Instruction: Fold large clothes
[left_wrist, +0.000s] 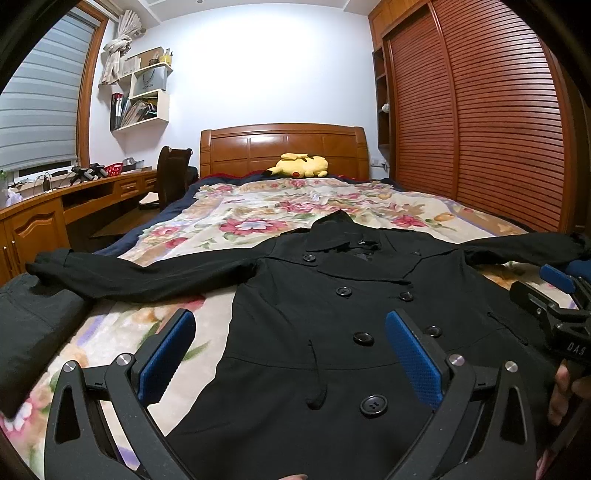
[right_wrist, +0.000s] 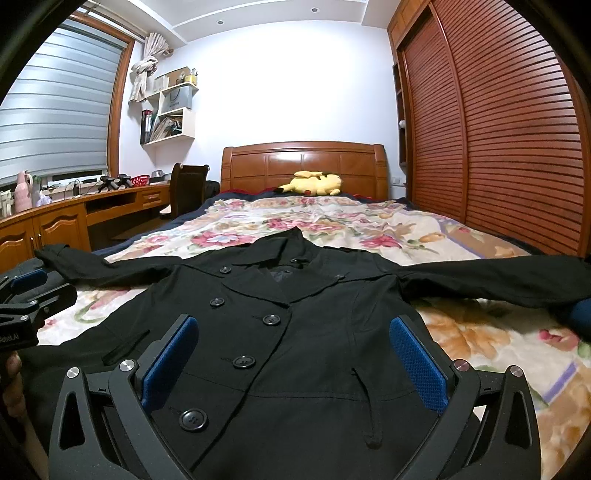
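A black double-breasted coat lies flat, front up, on the floral bedspread, both sleeves spread out sideways. It also shows in the right wrist view. My left gripper is open and empty, hovering above the coat's lower left front. My right gripper is open and empty above the coat's lower right front. The right gripper shows at the right edge of the left wrist view, and the left gripper at the left edge of the right wrist view.
A yellow plush toy lies by the wooden headboard. A dark folded garment sits at the bed's left edge. A desk with a chair stands left; a slatted wardrobe stands right.
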